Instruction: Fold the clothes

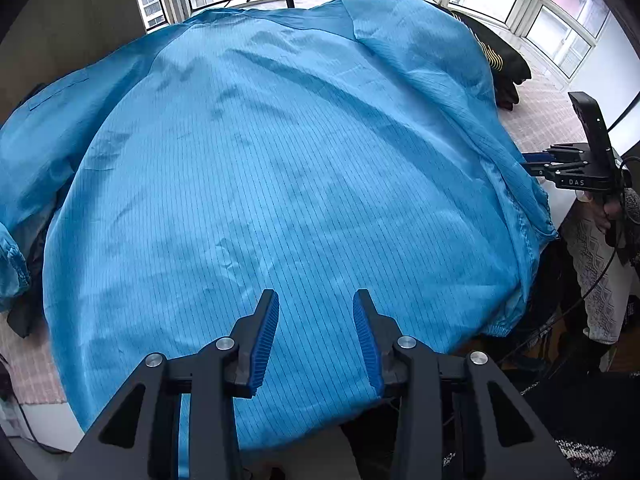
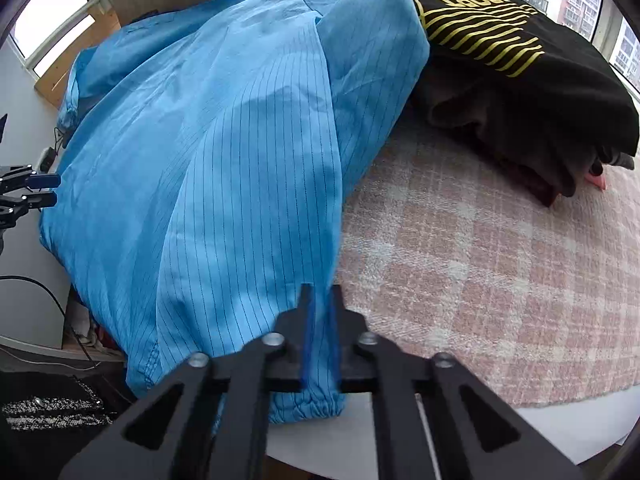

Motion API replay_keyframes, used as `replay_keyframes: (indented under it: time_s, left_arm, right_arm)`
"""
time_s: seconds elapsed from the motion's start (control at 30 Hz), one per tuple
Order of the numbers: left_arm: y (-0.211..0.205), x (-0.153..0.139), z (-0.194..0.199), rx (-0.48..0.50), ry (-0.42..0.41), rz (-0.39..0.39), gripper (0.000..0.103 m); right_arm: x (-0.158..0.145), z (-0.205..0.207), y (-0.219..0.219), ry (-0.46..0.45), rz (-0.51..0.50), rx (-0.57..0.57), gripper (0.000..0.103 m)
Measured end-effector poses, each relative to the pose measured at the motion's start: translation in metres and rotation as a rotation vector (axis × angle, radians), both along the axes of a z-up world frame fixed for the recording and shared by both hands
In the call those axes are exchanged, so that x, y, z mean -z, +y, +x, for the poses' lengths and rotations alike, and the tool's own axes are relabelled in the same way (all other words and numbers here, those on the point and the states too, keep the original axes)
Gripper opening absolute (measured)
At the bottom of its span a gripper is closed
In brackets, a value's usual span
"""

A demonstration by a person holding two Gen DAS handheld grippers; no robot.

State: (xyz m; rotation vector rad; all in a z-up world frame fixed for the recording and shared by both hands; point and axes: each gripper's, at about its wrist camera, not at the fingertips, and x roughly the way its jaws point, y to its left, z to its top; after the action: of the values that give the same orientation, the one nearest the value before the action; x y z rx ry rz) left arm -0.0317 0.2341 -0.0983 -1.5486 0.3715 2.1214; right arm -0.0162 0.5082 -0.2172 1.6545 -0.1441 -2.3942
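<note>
The right gripper (image 2: 320, 300) has its jaws pressed together on the sleeve of the blue jacket (image 2: 208, 152), just above the elastic cuff (image 2: 308, 406), which bunches below the fingers at the table's near edge. From this pinch the sleeve runs straight away from the gripper, its long axis pointing up toward the shoulder at the far side by the window. To the right of the gripper lies bare pink checked cloth (image 2: 500, 260); beyond that, far right, sits a pile of dark clothes topped by a black garment with yellow stripes (image 2: 500, 40).

The left gripper (image 1: 316, 304) hangs over the jacket's hem, jaws spread partway, blue pads (image 1: 266, 336) apart with fabric seen between them; whether they touch the cloth cannot be told. Ahead of it the jacket (image 1: 280, 152) lies flat, back upward, its length running from the hem near the gripper to the collar at the far window side. The other sleeve (image 1: 40, 148) stretches off to the left, its cuff at the left edge.
</note>
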Motion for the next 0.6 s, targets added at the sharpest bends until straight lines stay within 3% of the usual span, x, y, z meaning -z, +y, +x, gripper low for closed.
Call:
replay_keyframes:
  time_s: [0.13,0.27,0.37,0.5,0.6]
  left_arm:
    - [0.002,0.007,0.003,0.002,-0.015,-0.006,0.037]
    - [-0.002,0.004,0.005,0.01,-0.01,0.011,0.037]
    - [-0.007,0.001,0.011,0.015,-0.006,0.026,0.037]
    - [-0.019,-0.004,0.023,0.017,0.004,0.037,0.037]
    - [-0.037,-0.006,0.03,-0.01,0.012,0.033,0.037]
  right_arm:
    - [-0.028,0.012,0.016,0.05,-0.069,0.053,0.001]
    - [-0.093,0.027,0.04,0.17,-0.207,0.154,0.001]
    - [-0.131,0.028,0.031,0.25,-0.109,0.115,0.001]
    - [-0.131,0.014,0.012,0.199,-0.196,0.121,0.001]
    - [-0.124,0.005,-0.052,0.204,-0.22,0.014,0.001]
